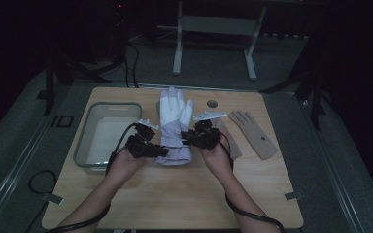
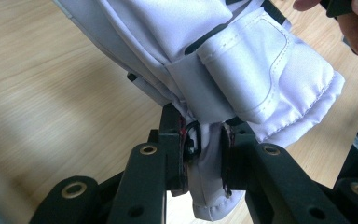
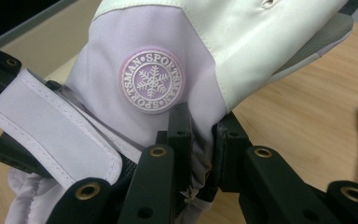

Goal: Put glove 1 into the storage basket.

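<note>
Lying on the table [image 1: 175,194] in the high view, a white and lilac ski glove [image 1: 175,127] is stretching away from the person, cuff nearest, with the left gripper [image 1: 161,151] biting into the cuff from one side and the right gripper [image 1: 186,139] from the other. Counting things there: one padded glove between the fingers, two tan knit gloves [image 1: 253,133] off beyond the right gripper, one clear plastic bin [image 1: 108,136] beyond the left gripper, two grippers and two hands.

In the left gripper view, the left fingers [image 2: 173,154] are closing narrowly on a fold of the cuff fabric [image 2: 209,158], with a small black buckle [image 2: 193,137] pressed against the inner face of one finger. The wrist strap [image 2: 265,70] is hanging just above the fingers. The cloth is bunching and drooping, so it is looking soft, light and a little slick; the stitched cuff edge is seeming the surest place to pinch.

In the right gripper view, the right fingers [image 3: 179,135] are clamping narrowly on gathered lilac fabric just below a round snowflake badge [image 3: 152,85], while the loose strap flap [image 3: 56,135] is sagging beside them. Judging by the folds, the glove is likely yielding rather than resisting, so a deep bite on the doubled cuff is appearing safer than a grip on the smooth white back.
</note>
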